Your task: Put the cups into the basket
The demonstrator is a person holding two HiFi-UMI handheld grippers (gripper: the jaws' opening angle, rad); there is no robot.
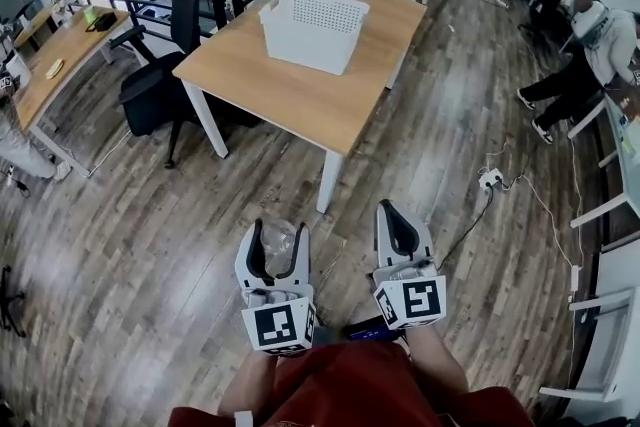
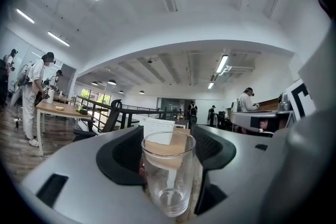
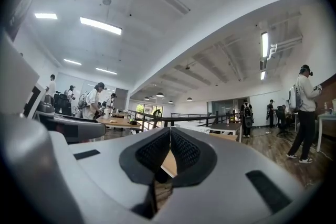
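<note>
Clamped in left gripper (image 1: 280, 233) fingers: clear glass cup (image 2: 168, 176); right gripper (image 3: 169, 131) fingers together, empty; white basket (image 1: 312, 28) on desk (image 1: 300, 100) ahead.

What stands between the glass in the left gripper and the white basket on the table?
Nothing visible. The glass, clamped in the left gripper, faces only wooden floor, then the table; the basket stands alone there, open-topped.
</note>
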